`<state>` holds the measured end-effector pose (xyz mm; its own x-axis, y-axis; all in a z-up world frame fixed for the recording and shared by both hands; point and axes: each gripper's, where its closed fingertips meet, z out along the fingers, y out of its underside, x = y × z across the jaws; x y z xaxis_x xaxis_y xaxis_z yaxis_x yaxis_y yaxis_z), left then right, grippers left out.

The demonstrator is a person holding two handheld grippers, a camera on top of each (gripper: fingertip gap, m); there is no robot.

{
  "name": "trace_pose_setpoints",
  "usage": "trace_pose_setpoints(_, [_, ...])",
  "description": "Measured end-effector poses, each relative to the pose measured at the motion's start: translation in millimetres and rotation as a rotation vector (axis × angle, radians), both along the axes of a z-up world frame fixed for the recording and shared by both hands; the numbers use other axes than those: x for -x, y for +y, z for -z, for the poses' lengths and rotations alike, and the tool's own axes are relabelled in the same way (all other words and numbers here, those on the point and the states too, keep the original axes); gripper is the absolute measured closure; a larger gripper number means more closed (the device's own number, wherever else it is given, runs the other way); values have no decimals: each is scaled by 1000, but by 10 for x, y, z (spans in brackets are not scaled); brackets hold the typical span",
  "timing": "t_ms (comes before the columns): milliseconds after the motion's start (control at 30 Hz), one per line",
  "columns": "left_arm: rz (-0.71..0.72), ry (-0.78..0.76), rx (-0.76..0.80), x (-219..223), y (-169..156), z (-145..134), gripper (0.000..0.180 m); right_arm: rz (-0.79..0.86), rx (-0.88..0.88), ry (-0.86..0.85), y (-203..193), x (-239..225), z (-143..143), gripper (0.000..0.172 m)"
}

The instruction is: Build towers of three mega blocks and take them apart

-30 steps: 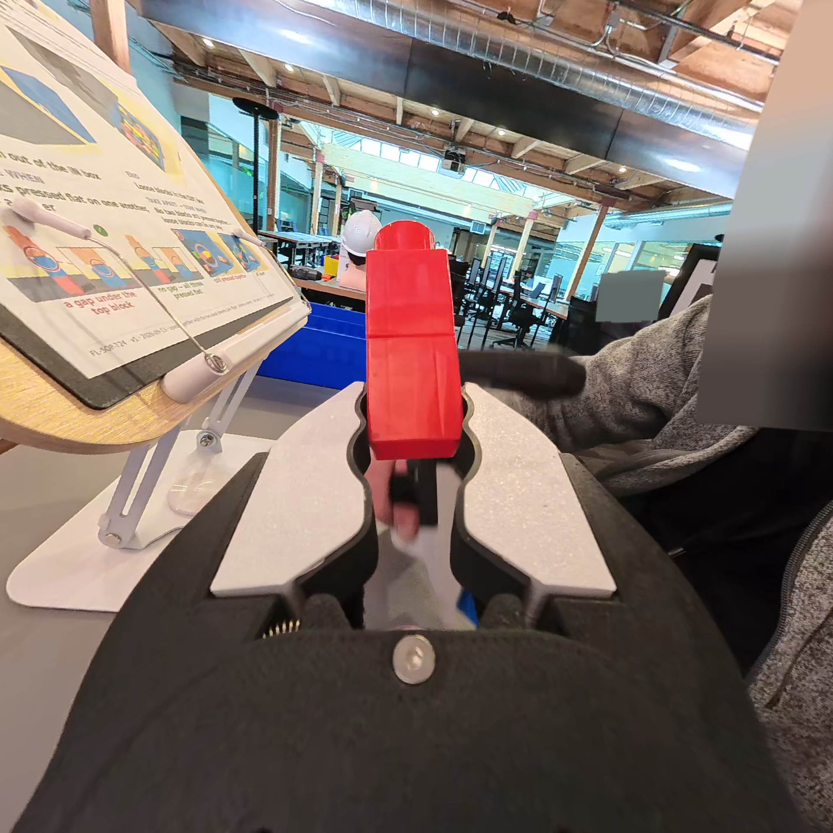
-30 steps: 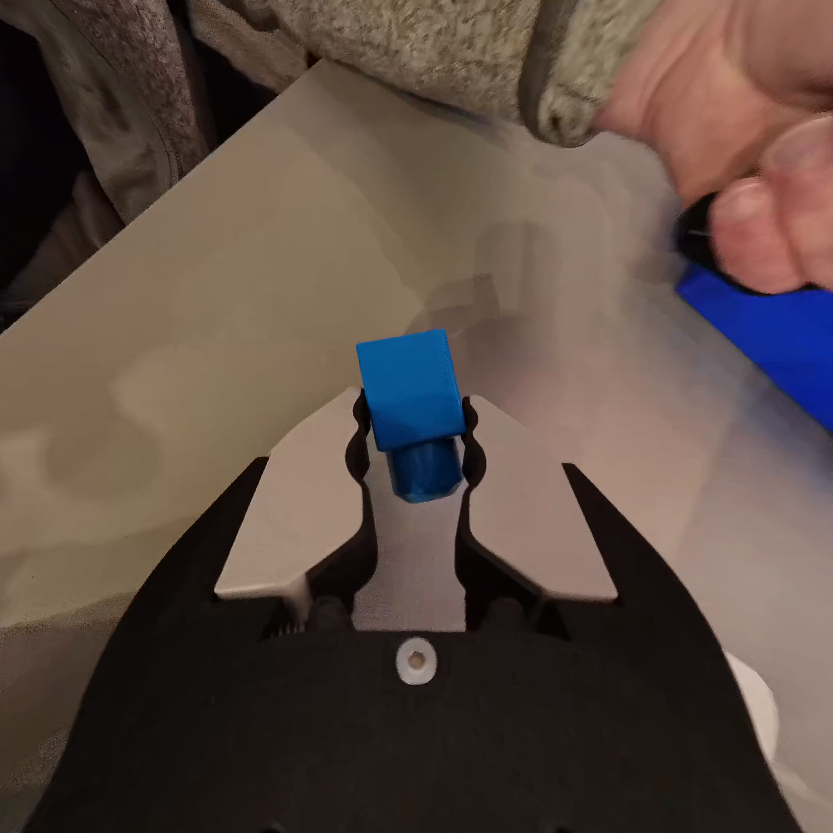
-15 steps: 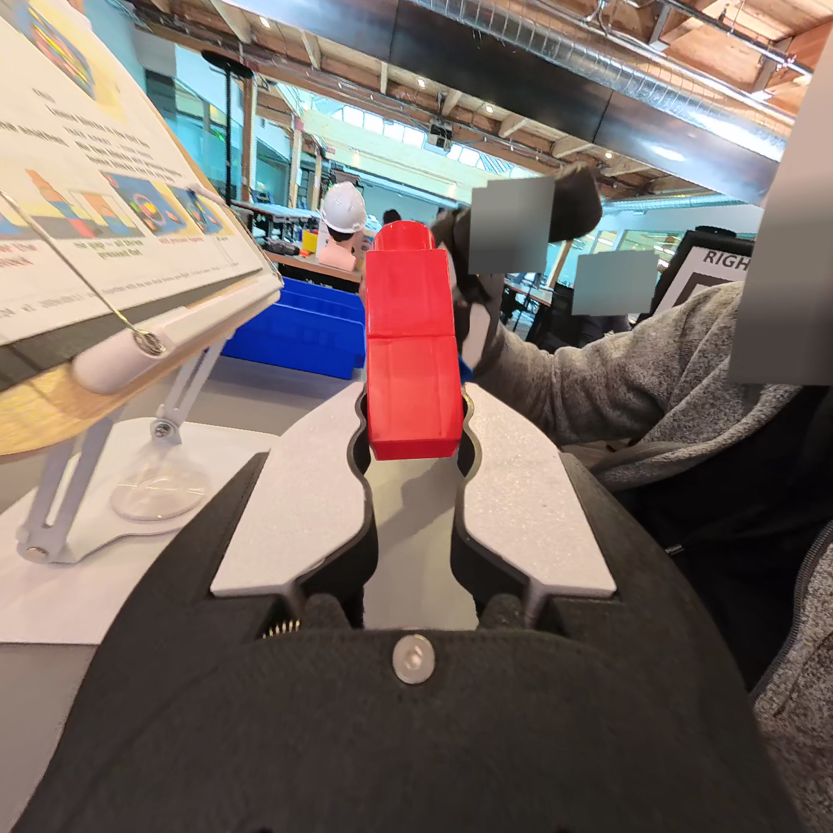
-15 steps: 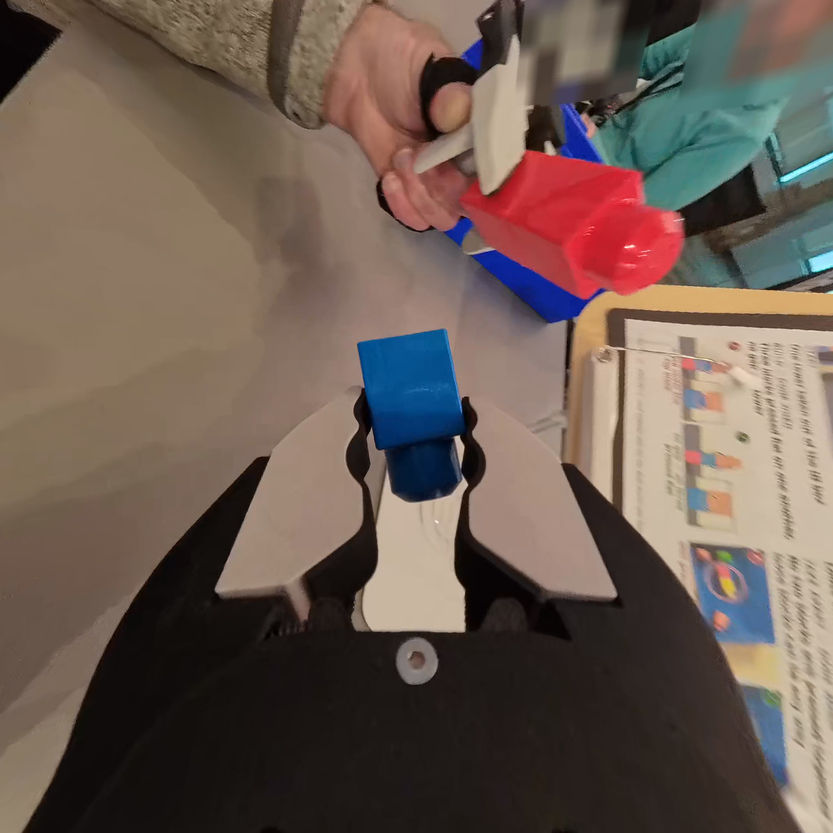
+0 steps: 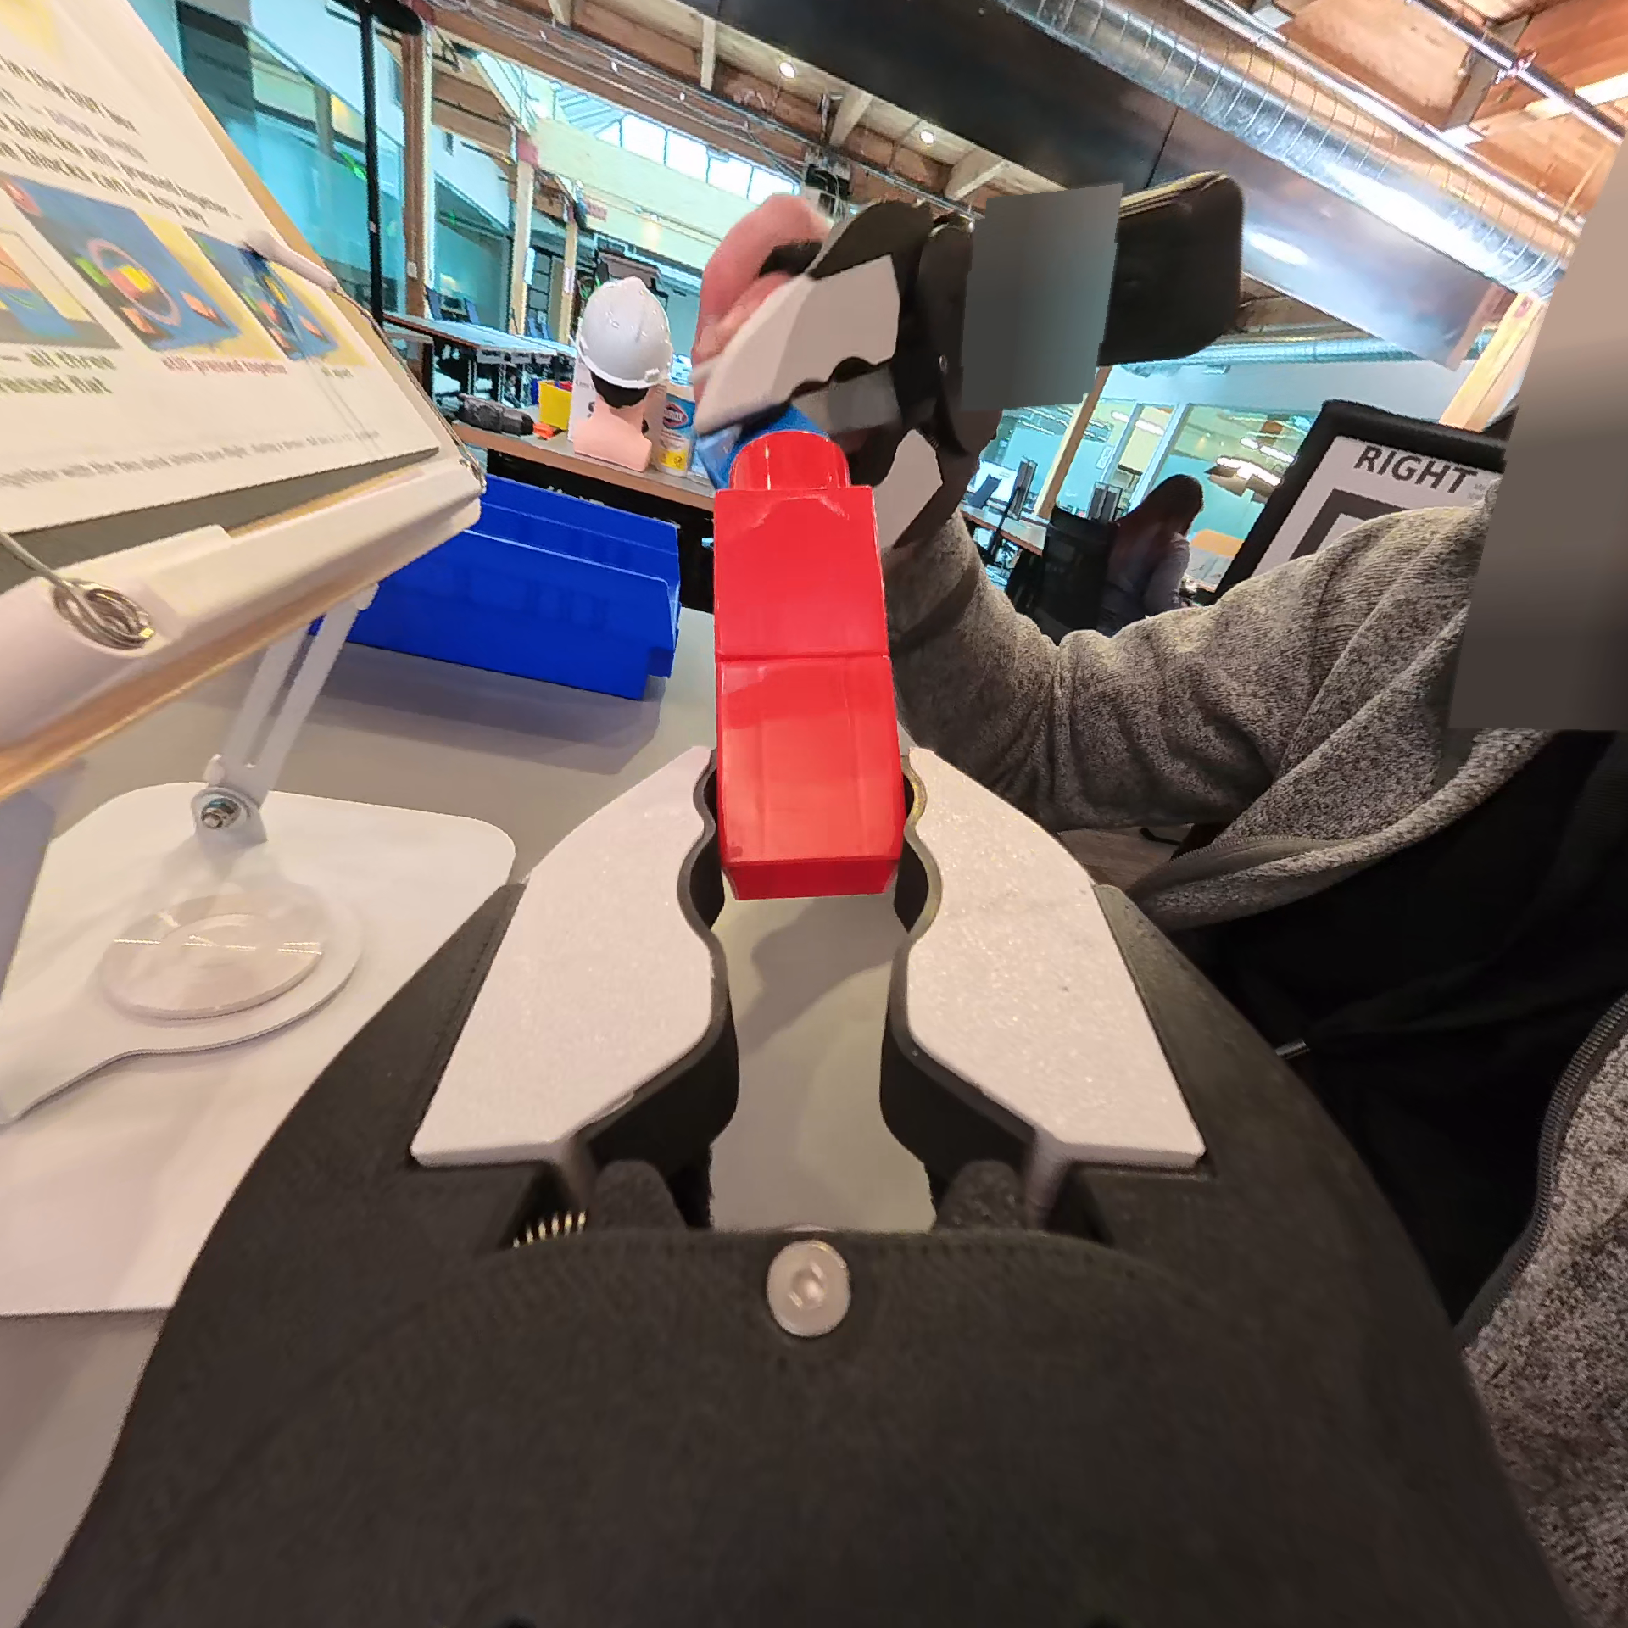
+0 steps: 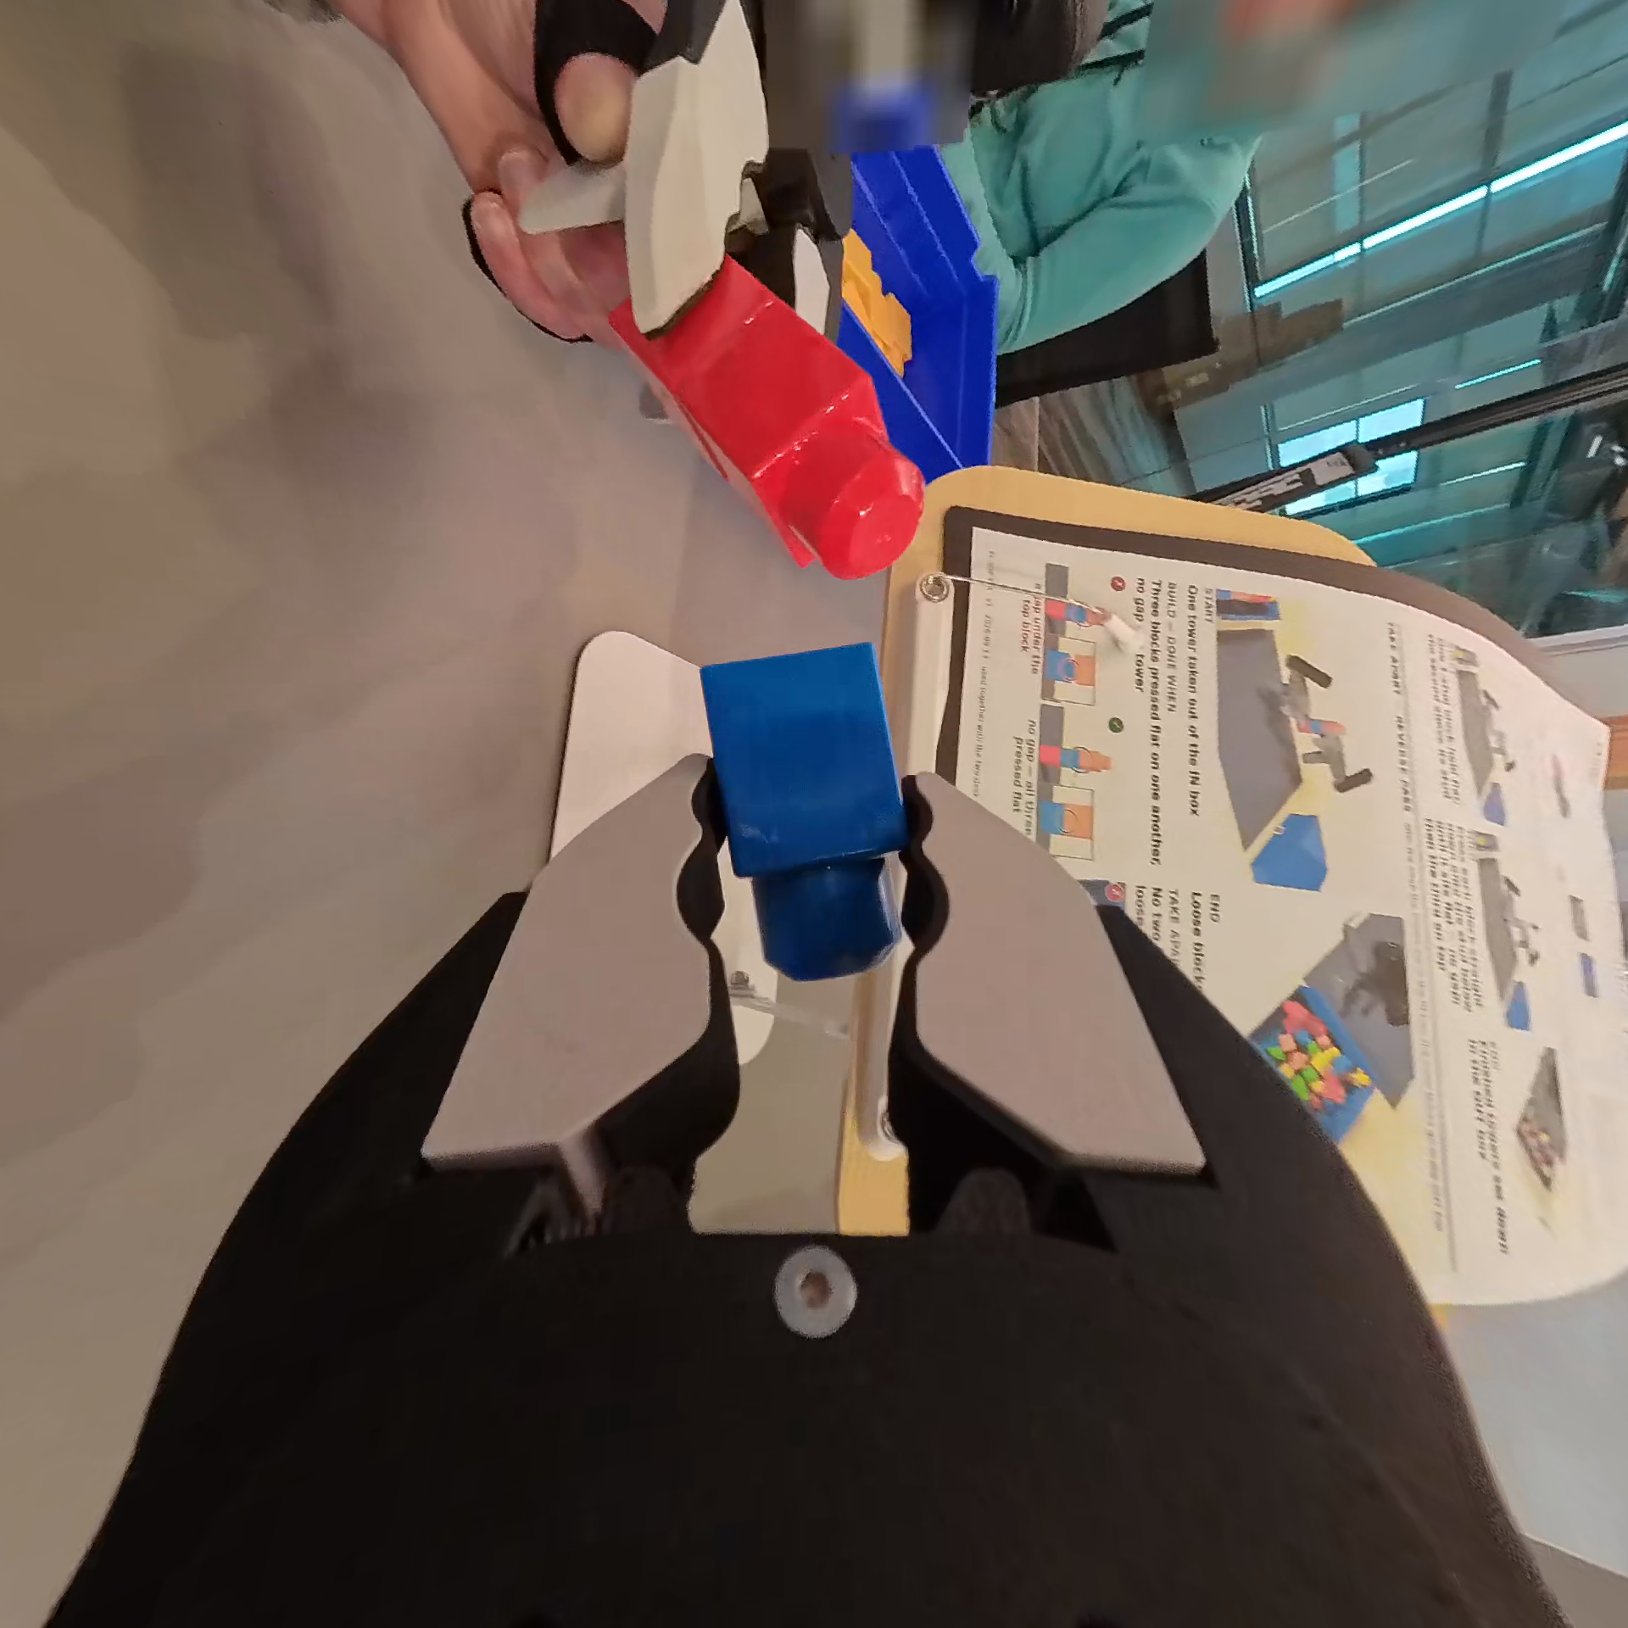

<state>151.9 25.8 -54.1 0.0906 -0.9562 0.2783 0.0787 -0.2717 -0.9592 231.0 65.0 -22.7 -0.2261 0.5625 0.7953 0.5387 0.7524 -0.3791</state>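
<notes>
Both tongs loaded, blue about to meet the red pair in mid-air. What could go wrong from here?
1. The left tongs pinch only the lower block of the red two-block stack, so a push on its stud may lever it or pop the seam.
2. The blue block sits in the right tongs with its stud toward the camera, at an angle to the red stud; a skewed press could leave a gap.
3. Nothing supports them underneath, so a slip likely drops blocks onto the table.

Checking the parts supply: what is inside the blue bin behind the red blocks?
In the right wrist view, orange blocks show inside the blue bin. The left gripper and its red two-block stack cover the rest of the interior.
</notes>
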Motion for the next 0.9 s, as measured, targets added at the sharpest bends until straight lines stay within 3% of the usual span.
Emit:
trace_pose_setpoints(367, [12,33,4,-79,-17,58,145,35,-172,-44,-6,55,-65,133])
trace_pose_setpoints(900, [17,65,3,-147,-41,96,145,28,-259,-110,-18,149,-47,134])
